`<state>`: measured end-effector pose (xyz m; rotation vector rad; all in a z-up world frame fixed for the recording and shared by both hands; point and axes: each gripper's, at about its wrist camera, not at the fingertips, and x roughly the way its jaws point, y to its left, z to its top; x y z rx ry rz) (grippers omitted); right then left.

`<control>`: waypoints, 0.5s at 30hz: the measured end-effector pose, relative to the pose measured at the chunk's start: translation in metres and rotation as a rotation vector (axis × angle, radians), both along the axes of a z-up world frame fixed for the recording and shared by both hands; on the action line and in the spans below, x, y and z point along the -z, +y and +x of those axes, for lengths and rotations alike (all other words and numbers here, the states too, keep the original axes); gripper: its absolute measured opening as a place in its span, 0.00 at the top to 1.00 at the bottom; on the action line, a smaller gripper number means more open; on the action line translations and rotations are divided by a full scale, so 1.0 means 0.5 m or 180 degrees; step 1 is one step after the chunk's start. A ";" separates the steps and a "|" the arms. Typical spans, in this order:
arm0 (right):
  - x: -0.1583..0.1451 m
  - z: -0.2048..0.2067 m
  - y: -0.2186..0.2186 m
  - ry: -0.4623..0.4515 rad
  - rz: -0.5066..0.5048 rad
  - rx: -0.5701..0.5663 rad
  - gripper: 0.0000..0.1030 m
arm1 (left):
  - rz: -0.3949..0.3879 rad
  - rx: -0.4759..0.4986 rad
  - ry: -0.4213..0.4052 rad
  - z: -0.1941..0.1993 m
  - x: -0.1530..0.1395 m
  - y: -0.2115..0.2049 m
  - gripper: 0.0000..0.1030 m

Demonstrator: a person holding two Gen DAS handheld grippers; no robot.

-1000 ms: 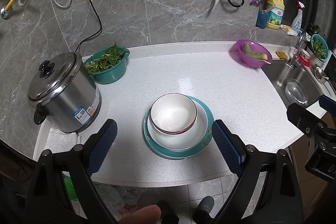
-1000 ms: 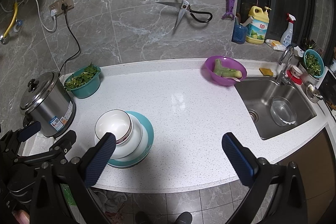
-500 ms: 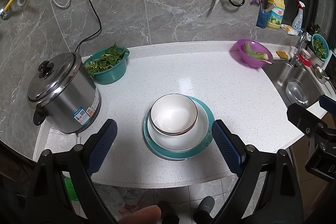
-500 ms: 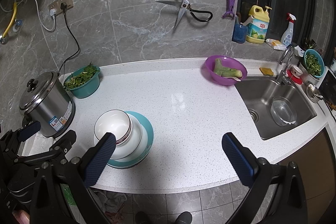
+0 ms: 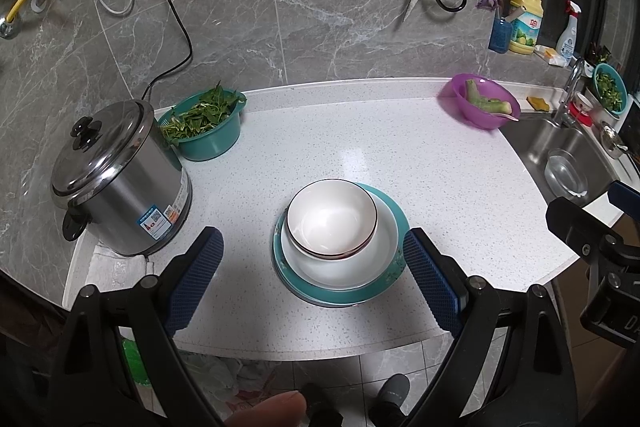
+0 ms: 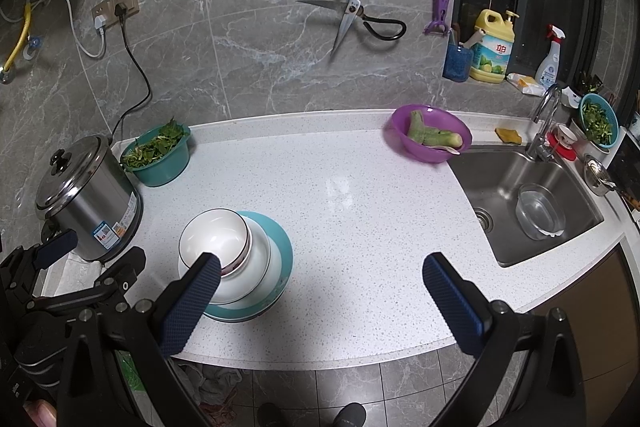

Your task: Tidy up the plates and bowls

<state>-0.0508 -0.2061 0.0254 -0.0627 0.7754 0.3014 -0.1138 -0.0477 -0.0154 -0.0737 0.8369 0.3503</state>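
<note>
A stack stands near the front of the white counter: a white bowl with a dark rim [image 5: 332, 219] [image 6: 214, 237] nested in a larger white bowl [image 5: 360, 263] [image 6: 260, 263], both on a teal plate [image 5: 396, 223] [image 6: 280, 239]. My left gripper [image 5: 314, 257] hangs open above the counter's front edge, its blue pads apart on either side of the stack with nothing between them. My right gripper [image 6: 320, 281] is open too, to the right of the stack; its left pad overlaps the bowls in the picture.
A steel rice cooker [image 5: 116, 179] and a teal basin of greens [image 5: 204, 127] stand at the left. A purple bowl with vegetables [image 5: 480, 103] sits beside the sink [image 6: 524, 199], which holds a glass bowl [image 6: 540, 213]. Scissors [image 6: 352, 15] hang on the wall.
</note>
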 end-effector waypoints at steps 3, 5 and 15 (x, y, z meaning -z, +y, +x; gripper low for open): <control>0.000 0.000 0.000 0.0001 -0.0002 0.0000 0.00 | -0.0002 0.0002 0.0002 0.000 0.000 0.000 0.11; 0.000 0.000 0.001 0.0003 -0.0003 0.0001 0.00 | -0.0004 0.0003 0.0001 0.000 0.000 -0.001 0.11; 0.000 0.002 0.000 0.0004 -0.0003 -0.0004 0.00 | 0.0004 0.0006 -0.0009 0.011 0.005 0.013 0.11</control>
